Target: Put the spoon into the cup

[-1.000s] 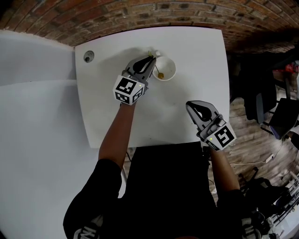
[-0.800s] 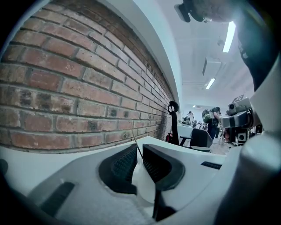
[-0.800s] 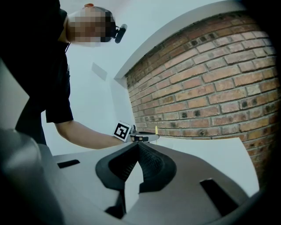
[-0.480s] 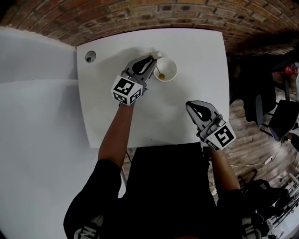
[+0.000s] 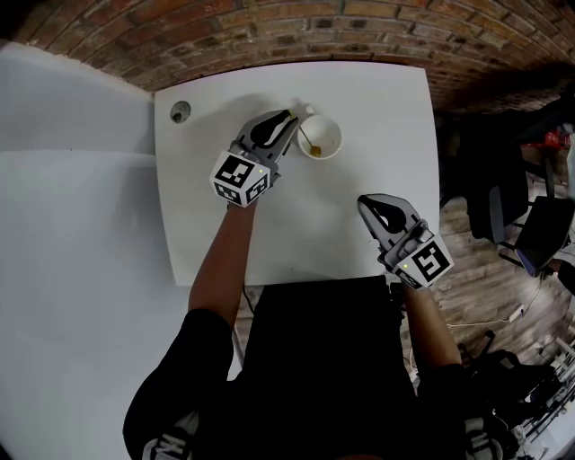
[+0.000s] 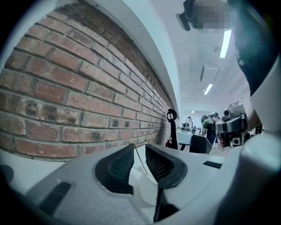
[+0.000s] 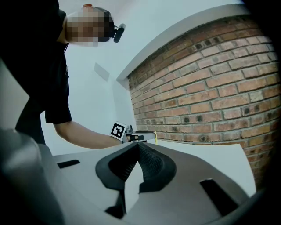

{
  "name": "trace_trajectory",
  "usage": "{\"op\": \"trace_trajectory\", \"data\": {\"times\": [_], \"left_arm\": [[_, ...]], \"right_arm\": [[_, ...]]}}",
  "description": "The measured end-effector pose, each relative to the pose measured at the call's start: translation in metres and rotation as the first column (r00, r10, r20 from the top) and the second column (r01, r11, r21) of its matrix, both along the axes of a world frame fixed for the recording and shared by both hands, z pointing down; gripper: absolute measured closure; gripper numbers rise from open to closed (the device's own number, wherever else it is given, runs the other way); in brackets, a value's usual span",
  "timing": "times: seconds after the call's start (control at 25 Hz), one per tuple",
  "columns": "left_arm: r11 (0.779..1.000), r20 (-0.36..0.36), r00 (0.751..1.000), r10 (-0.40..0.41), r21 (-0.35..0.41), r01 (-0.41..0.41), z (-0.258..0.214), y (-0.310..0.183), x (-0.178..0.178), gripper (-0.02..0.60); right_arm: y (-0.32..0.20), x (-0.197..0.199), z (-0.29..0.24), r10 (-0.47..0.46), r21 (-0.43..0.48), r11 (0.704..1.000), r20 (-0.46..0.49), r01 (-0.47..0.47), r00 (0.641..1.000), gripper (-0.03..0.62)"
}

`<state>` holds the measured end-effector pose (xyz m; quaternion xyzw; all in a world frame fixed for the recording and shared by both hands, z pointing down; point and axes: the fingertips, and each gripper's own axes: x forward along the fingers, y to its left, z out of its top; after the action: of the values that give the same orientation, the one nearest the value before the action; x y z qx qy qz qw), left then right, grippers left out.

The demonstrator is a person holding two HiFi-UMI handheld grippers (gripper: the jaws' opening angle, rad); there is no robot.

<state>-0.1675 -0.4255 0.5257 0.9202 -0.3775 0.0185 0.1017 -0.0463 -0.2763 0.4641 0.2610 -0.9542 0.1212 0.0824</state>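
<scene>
White table [image 5: 359, 135] by brick wall [image 5: 269, 36]; left claw [image 5: 292, 116] slightly parted, seemingly off spoon [image 5: 306, 139]; right claw [image 5: 363, 202] closed, empty.

White square table [image 5: 359, 225] with a round cable grommet [image 5: 181, 112], set against a red brick wall [image 5: 269, 27]. Pale white surface [image 5: 72, 225] to one side; wood-plank floor [image 5: 467, 260] and dark chairs [image 5: 539, 234] to the other. Ceiling strip lights [image 6: 226, 43] overhead.

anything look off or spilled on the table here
Nothing stands out. The cup stands upright on the table with the spoon leaning inside it, and no spill shows.
</scene>
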Motion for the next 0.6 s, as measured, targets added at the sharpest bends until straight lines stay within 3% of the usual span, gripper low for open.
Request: {"op": "trace_trajectory", "data": {"times": [0.28, 0.6], "left_arm": [[0.998, -0.023, 0.999, -0.029, 0.057, 0.030, -0.035, 0.009, -0.020, 0.511], [0.984, -0.058, 0.998, -0.005, 0.180, 0.016, -0.112, 0.040, -0.027, 0.511]], "right_arm": [[0.005, -0.003, -0.020, -0.006, 0.054, 0.999, -0.006, 0.007, 1.000, 0.588], [0.014, -0.001, -0.057, 0.008, 0.143, 0.990, -0.016, -0.005, 1.000, 0.588]]}}
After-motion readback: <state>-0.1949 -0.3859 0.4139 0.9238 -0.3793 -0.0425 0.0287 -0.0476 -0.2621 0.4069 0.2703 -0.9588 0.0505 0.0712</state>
